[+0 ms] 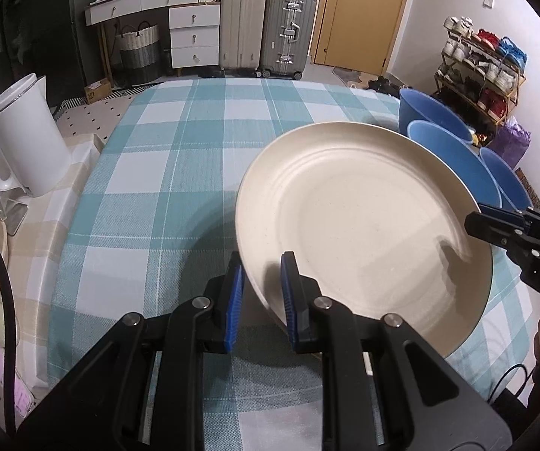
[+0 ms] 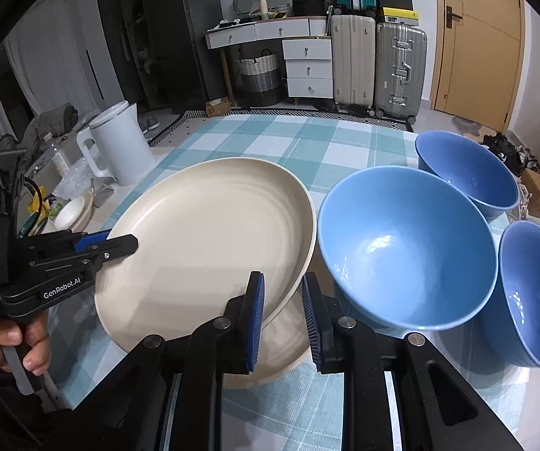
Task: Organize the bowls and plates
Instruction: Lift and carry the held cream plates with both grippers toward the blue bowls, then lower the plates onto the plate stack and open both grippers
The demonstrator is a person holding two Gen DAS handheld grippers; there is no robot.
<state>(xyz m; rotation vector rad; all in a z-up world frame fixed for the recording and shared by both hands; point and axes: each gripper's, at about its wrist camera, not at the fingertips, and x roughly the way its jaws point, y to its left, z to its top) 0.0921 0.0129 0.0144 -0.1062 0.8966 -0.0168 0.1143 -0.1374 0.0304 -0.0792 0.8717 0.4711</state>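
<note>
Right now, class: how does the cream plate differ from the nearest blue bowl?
The cream plate is shallow and wide; the nearest blue bowl is deep. The plate is tilted, with the left gripper and right gripper at its rim; the bowl stands untouched on the checked tablecloth. Both are round and empty.

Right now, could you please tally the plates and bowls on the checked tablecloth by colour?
Cream plates: 2, the tilted upper plate and the lower plate mostly hidden beneath it.
Blue bowls: 3, the middle bowl, the far bowl and the near right bowl.
Total: 5
</note>
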